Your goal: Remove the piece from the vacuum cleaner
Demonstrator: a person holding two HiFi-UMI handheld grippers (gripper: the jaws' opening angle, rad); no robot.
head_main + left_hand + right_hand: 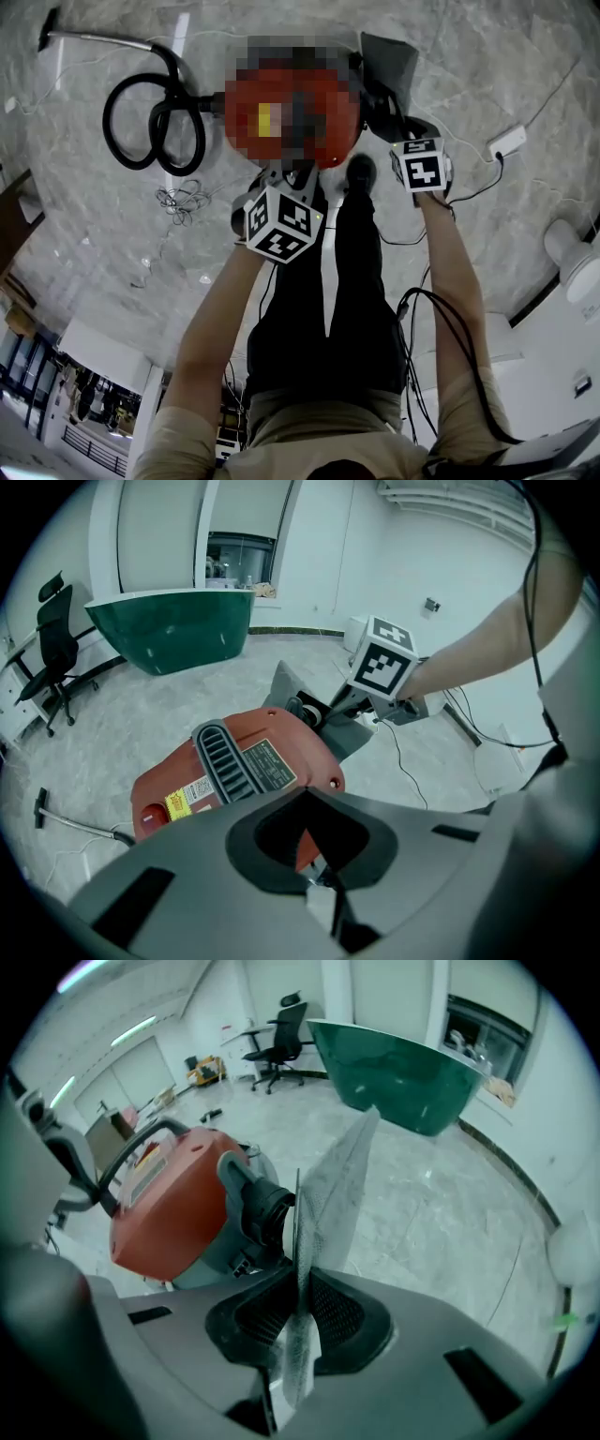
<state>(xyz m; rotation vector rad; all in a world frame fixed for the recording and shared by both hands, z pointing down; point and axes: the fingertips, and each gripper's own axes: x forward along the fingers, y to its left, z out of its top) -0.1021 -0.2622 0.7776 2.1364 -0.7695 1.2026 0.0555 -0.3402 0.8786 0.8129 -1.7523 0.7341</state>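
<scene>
Head view, arms: both bare forearms reach down and forward, side by side.
Left gripper: jaws pinched on the red vacuum cleaner's near edge.
Right gripper: clamped on the thin grey piece, just beside the vacuum.
Hose: coiled beyond, left.

No writing here can actually be read. The red plastic vacuum cleaner body carries a dark rectangular rating label beside its black ribbed vent grille. It also has a yellow sticker and a small white sticker. The print on all three is too fine to make out. The left-hand marker cube and right-hand marker cube show only black-and-white square patterns, no letters.
</scene>
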